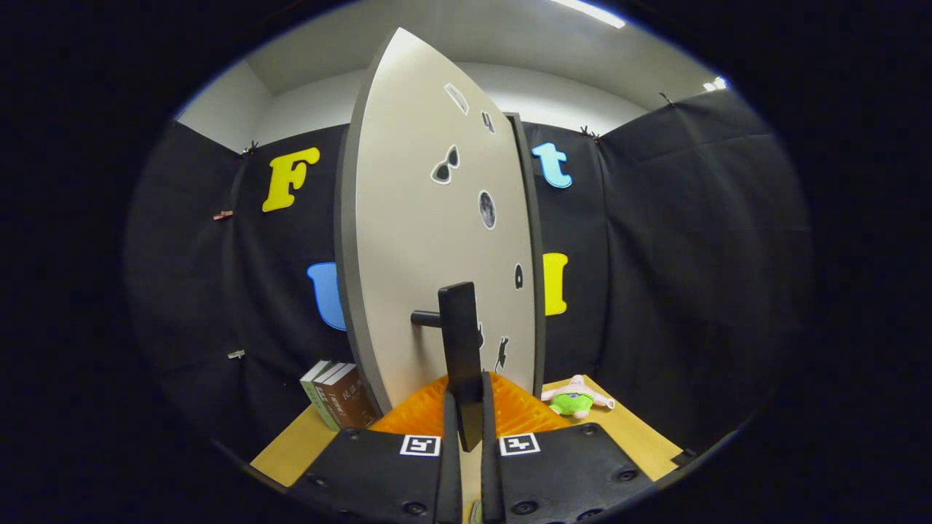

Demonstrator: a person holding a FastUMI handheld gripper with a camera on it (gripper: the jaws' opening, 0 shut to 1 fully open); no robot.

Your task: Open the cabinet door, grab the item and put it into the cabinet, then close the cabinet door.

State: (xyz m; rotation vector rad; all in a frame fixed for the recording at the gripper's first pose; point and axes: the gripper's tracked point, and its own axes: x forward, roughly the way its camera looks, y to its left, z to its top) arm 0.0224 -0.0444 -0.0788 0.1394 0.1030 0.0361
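Observation:
The cabinet door (415,233), a pale panel with small stickers, stands swung out toward me, its dark free edge nearest and its hinge side against the cabinet's dark frame (530,240). A black bar handle (460,335) sticks out from the door on a short post. My gripper (472,389) is shut on the lower end of this handle, one ribbed finger (419,415) pressing on each side. The item, a pink and green plush toy (575,399), lies on the wooden table (641,437) to the right of the fingers, beside the cabinet.
A few books (338,400) stand upright on the table to the left of the door's base. Black cloth walls close in the booth behind and on both sides. The cabinet's inside is hidden by the door.

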